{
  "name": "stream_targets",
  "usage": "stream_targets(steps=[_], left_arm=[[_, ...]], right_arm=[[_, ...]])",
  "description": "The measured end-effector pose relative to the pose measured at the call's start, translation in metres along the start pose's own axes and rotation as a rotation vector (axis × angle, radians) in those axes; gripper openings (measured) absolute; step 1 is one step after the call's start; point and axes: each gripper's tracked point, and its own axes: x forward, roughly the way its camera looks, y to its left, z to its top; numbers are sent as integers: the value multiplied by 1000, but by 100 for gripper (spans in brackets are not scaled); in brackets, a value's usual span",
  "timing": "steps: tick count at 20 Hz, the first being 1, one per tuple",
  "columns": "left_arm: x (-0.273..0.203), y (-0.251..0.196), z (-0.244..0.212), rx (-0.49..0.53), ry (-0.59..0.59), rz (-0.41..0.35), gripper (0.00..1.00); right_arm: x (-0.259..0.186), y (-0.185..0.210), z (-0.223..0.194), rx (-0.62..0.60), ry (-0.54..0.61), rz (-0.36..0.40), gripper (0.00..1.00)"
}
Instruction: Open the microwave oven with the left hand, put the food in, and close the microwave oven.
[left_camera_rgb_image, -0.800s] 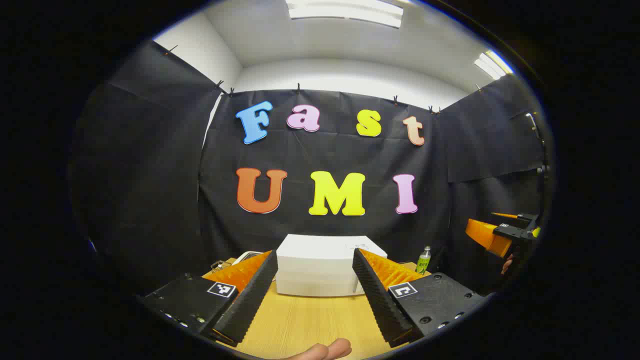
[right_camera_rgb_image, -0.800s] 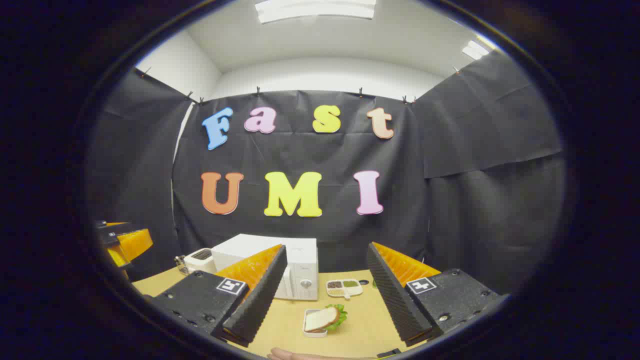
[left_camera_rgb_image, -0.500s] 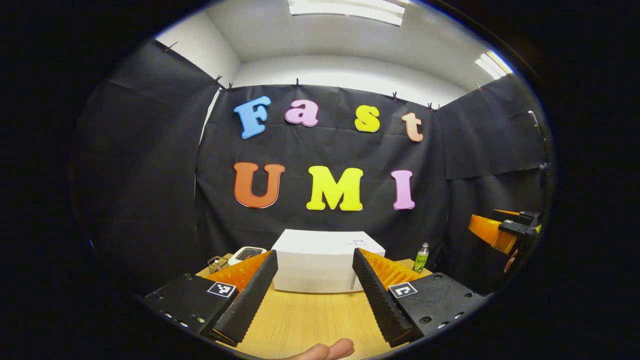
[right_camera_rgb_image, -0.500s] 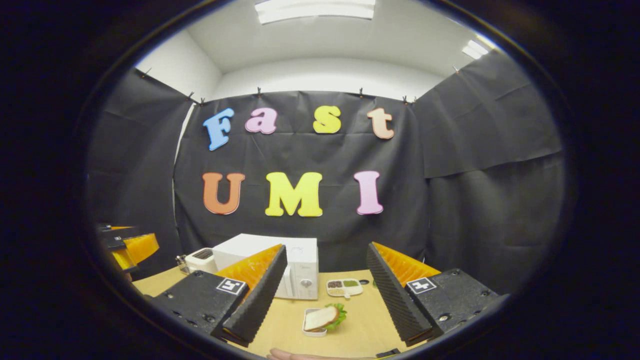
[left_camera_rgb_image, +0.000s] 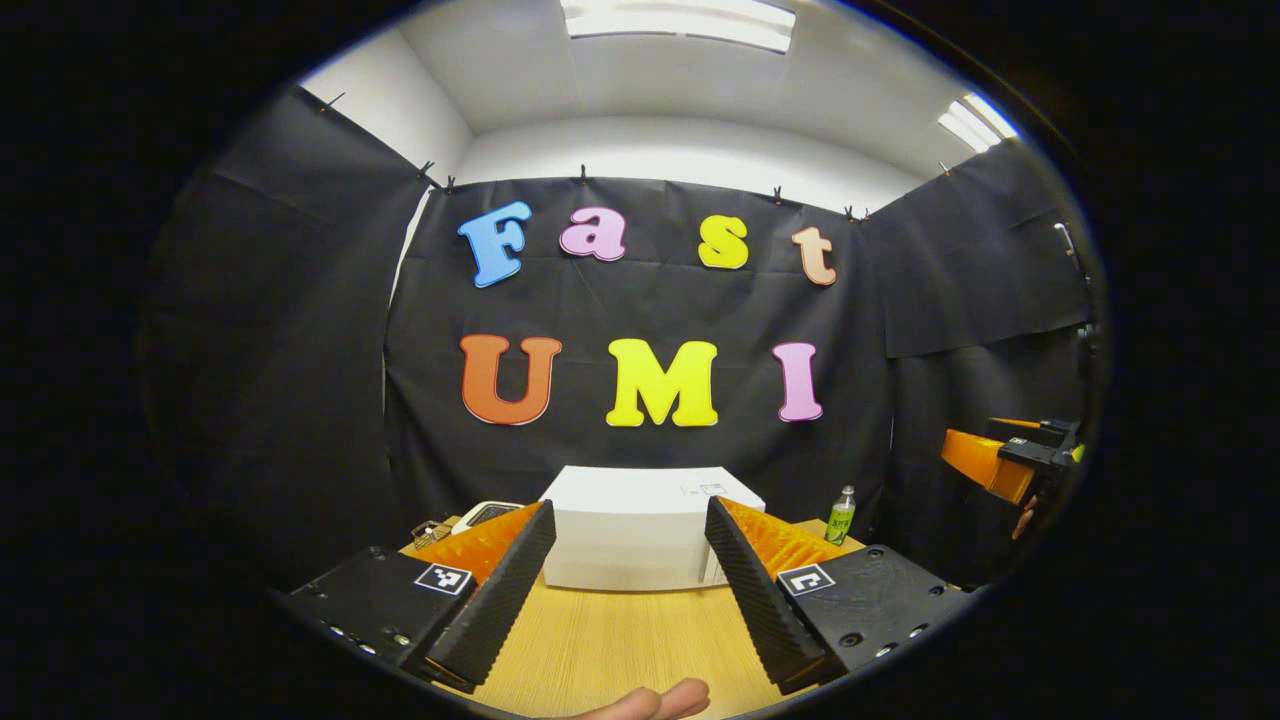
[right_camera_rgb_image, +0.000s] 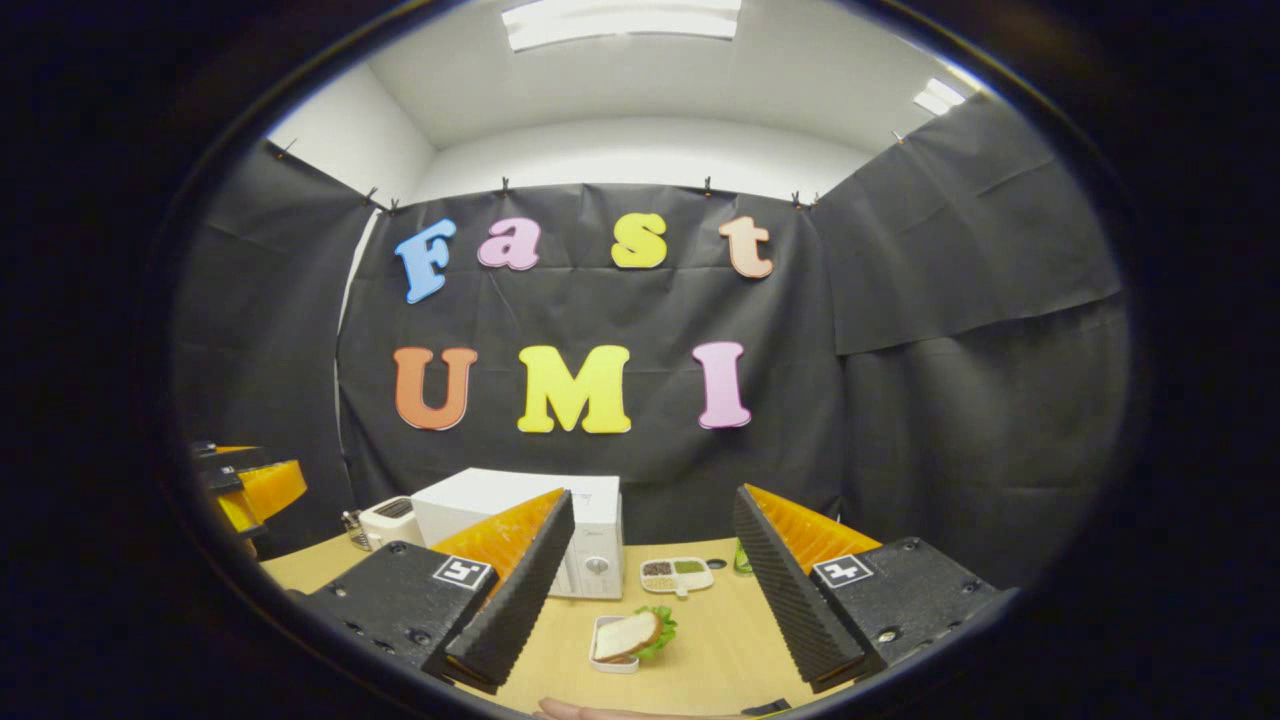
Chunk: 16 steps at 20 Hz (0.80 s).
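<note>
Standing closed on the wooden table (left_camera_rgb_image: 600, 650), the white microwave oven (left_camera_rgb_image: 640, 525) is taken as the landmark; it is seen straight ahead of the left gripper (left_camera_rgb_image: 630, 590), whose fingers are spread wide and hold nothing, well short of the oven. A fingertip (left_camera_rgb_image: 670, 698) of the holding hand is seen at the bottom edge of the left gripper view. In the right gripper view the microwave oven (right_camera_rgb_image: 600, 535) is shown with its door shut and its control dial facing the table's open side. The food, a sandwich (right_camera_rgb_image: 630, 635) with a green leaf on a small white dish (right_camera_rgb_image: 605, 660), is set on the table in front of the oven, apart from it. A divided white tray (right_camera_rgb_image: 677, 574) of seasonings is placed just beside the oven's dial end. The right gripper (right_camera_rgb_image: 650, 590) is likewise held open and empty, above the table and short of the sandwich. A white toaster (right_camera_rgb_image: 390, 518) is found beside the oven's far end, and a small green bottle (left_camera_rgb_image: 841, 515) is seen behind the oven, near the booth wall.
</note>
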Motion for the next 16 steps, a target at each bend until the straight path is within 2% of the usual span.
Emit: stream_targets(steps=[3, 4, 5, 6, 7, 8, 9, 12, 16], left_arm=[[9, -1, 0, -3, -7, 33, 95], [13, -1, -1, 3, -10, 50, 95], [20, -6, 1, 14, -23, 52, 95], [29, -14, 0, 26, -33, 48, 95], [40, -21, -4, 42, -37, 46, 95], [53, -25, -10, 51, -37, 49, 95], [67, -33, -17, 59, -33, 36, 95], [113, -61, -45, 31, -16, -32, 95], [180, -83, -96, -24, 22, -40, 95]], right_arm=[[1, -3, -7, 7, 8, 7, 94], [2, -5, -9, 10, 6, 7, 100], [4, -8, -10, 15, 4, 11, 100], [4, -8, -13, 18, 2, 18, 94], [5, -10, -15, 22, -1, 23, 94], [9, -14, -17, 27, -7, 24, 100], [12, -19, -19, 30, -10, 23, 93], [25, -35, -28, 43, 1, 18, 94], [37, -68, -31, 46, 0, -15, 93]])
